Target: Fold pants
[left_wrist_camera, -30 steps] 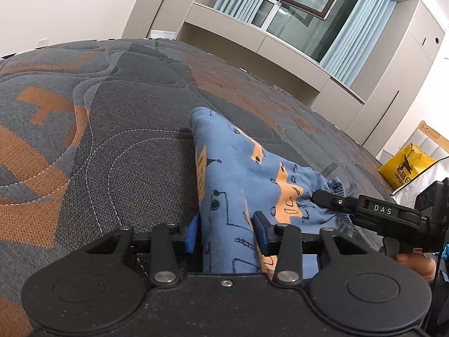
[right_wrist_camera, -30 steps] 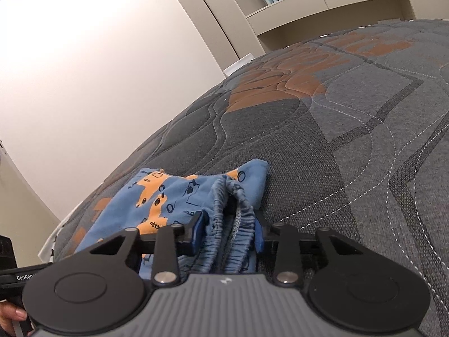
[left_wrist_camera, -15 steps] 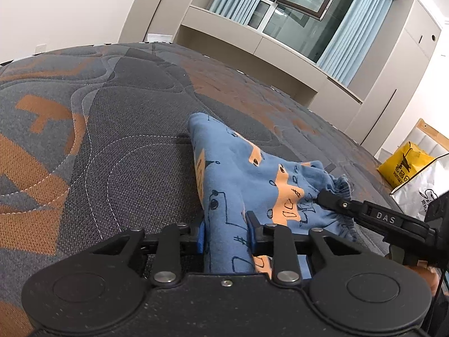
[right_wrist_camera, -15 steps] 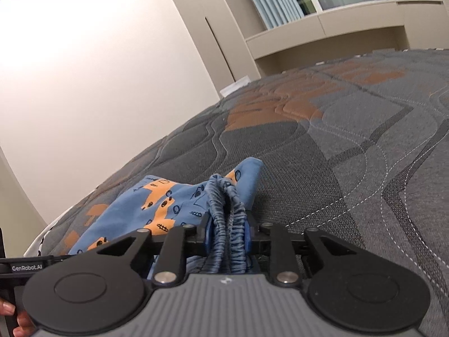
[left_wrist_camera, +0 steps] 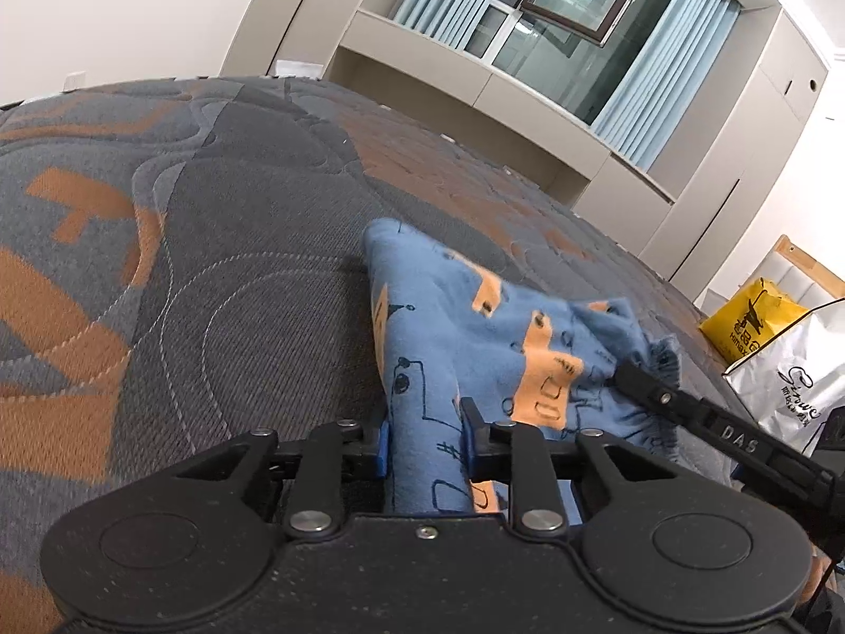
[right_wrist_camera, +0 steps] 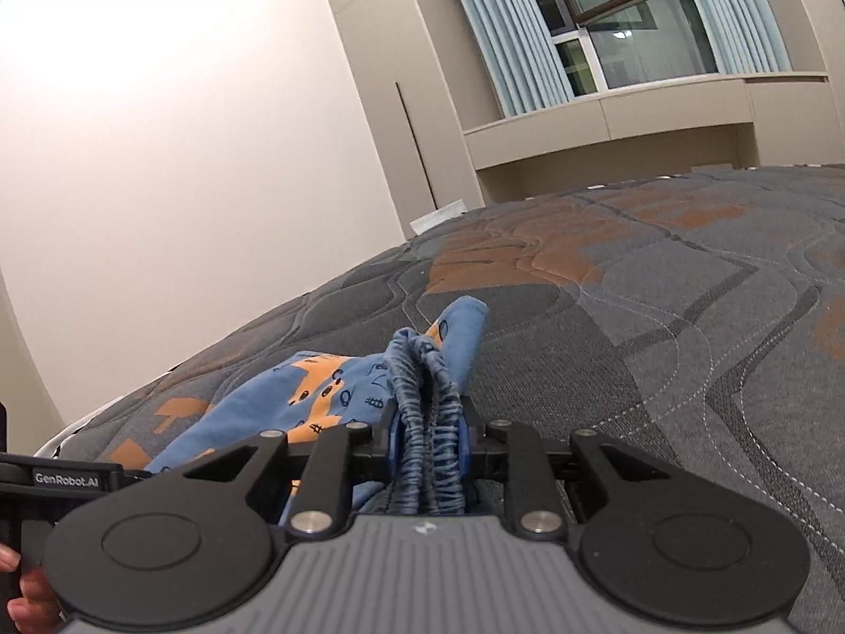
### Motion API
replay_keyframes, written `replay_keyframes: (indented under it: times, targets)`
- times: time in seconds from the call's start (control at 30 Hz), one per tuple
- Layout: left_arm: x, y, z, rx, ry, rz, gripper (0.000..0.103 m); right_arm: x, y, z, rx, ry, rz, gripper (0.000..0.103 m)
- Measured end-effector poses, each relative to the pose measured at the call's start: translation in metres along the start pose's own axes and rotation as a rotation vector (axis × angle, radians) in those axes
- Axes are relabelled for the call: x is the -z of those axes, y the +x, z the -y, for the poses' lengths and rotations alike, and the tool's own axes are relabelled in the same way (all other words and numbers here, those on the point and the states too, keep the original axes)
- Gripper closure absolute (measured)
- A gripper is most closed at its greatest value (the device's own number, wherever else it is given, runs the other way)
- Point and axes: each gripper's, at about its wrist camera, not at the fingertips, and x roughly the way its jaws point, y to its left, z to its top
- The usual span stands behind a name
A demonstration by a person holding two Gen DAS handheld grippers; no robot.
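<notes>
Both wrist views low, close over bed (left_wrist_camera: 211, 274), facing window (right_wrist_camera: 634, 26), sharing blue pants (left_wrist_camera: 449, 327).

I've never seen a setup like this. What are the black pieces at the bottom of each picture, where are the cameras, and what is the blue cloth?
There is no robot here: a person holds a two-finger gripper in each hand, and each carries a wide-angle camera looking along its fingers. One picture is from the left gripper, the other from the right gripper. The blue cloth is a pair of pants with orange prints, lying on a grey and orange quilted mattress. Both grippers have just closed on the pants: the left pinches a folded edge, the right the gathered waistband. A yellow bag sits beyond the mattress.
</notes>
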Motion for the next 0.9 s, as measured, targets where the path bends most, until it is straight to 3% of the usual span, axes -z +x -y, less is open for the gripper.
replay_keyframes:
  times: [0.33, 0.53, 0.73, 0.9]
  targets:
    - [-0.054, 0.008, -0.003, 0.051, 0.076, 0.081, 0.080, -0.022, 0.019, 0.003, 0.000, 0.055, -0.003, 0.081]
    - [-0.090, 0.013, -0.031, -0.008, 0.070, 0.141, 0.080, -0.051, 0.065, -0.022, -0.053, 0.006, 0.001, 0.081]
    - [-0.121, 0.034, -0.063, -0.055, 0.040, 0.150, 0.080, -0.072, 0.118, -0.043, -0.062, -0.033, 0.012, 0.081]
    - [-0.128, 0.052, -0.081, -0.074, 0.004, 0.132, 0.080, -0.072, 0.156, -0.041, -0.077, -0.012, -0.015, 0.081]
